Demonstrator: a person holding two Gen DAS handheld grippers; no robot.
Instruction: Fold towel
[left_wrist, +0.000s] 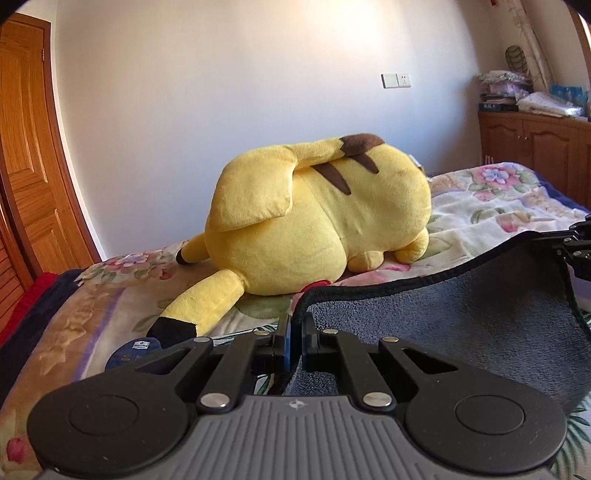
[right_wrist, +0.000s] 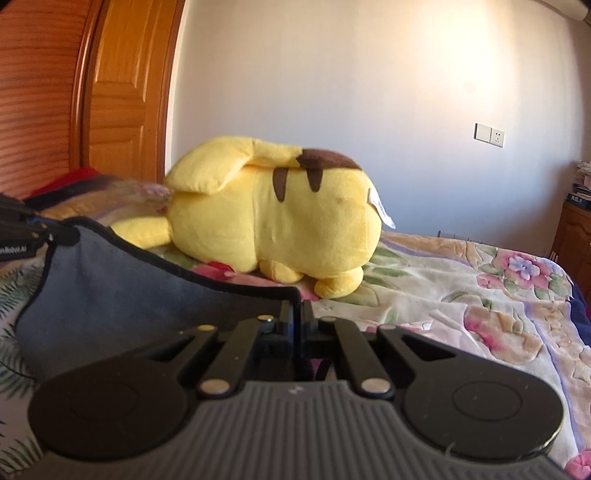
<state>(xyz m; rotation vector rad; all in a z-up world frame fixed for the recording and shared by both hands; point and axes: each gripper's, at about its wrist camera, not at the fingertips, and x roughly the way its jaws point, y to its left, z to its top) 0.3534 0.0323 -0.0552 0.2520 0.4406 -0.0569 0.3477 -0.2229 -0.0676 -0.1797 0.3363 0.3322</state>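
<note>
My left tongs (left_wrist: 295, 332) and right tongs (right_wrist: 297, 317), both pinching towel (left_wrist: 461, 314) corners (plush toy (left_wrist: 317, 218) beyond).

Both cameras sit low over the bed (left_wrist: 480, 199), each looking forward along its own jaws toward the white wall (left_wrist: 258, 74). The left view faces slightly rightward, the right view slightly leftward — each catches the other gripper at its edge. Both share the yellow plush toy (left_wrist: 325, 221), close ahead, and the gray towel (right_wrist: 110, 280).
</note>
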